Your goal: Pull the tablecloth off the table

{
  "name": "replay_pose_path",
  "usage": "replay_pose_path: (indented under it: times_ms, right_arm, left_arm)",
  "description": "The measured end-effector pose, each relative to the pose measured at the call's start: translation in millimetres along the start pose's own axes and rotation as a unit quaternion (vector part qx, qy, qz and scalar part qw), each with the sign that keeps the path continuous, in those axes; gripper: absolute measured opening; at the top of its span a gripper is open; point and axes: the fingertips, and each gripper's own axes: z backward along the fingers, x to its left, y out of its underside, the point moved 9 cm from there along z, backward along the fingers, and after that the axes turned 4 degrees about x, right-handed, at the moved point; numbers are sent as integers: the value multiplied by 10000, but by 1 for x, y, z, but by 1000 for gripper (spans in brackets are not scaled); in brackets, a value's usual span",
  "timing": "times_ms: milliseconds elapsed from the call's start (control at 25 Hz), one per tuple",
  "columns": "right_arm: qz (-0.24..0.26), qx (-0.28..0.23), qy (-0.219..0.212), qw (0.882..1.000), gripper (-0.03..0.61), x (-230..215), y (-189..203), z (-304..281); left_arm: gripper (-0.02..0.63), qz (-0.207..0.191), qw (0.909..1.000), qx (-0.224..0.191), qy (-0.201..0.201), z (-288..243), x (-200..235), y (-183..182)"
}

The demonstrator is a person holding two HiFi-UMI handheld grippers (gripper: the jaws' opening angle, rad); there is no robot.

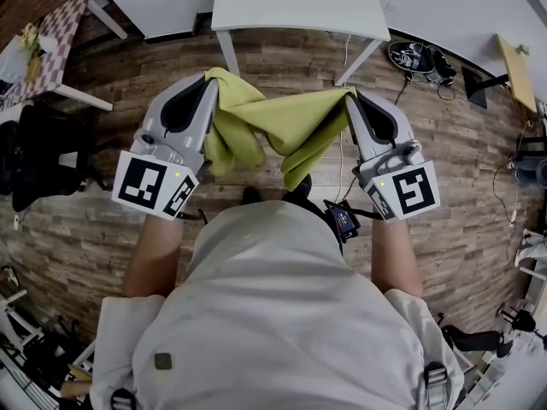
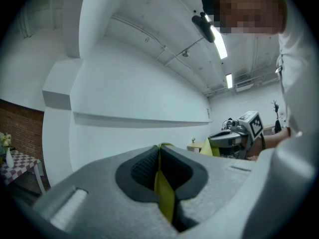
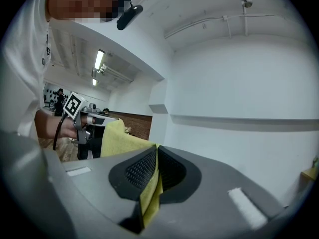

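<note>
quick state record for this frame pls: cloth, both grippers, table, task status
cloth: yellow-green tablecloth, bunched, sagging in the air between the two grippers
left gripper: shut on one end of the tablecloth
right gripper: shut on the other end
table: white table ahead of the person, top bare, tablecloth not on it
under the cloth: wooden floor
task status: tablecloth looks already off the table
</note>
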Motion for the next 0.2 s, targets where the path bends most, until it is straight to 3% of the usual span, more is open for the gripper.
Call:
replay_pose_path:
  times_ms: [200]
  right_arm:
    - [7,-2,-20,10000,18,-1,2,-1]
  left_arm:
    - [6,12,10000,6,8,-3,-1,2]
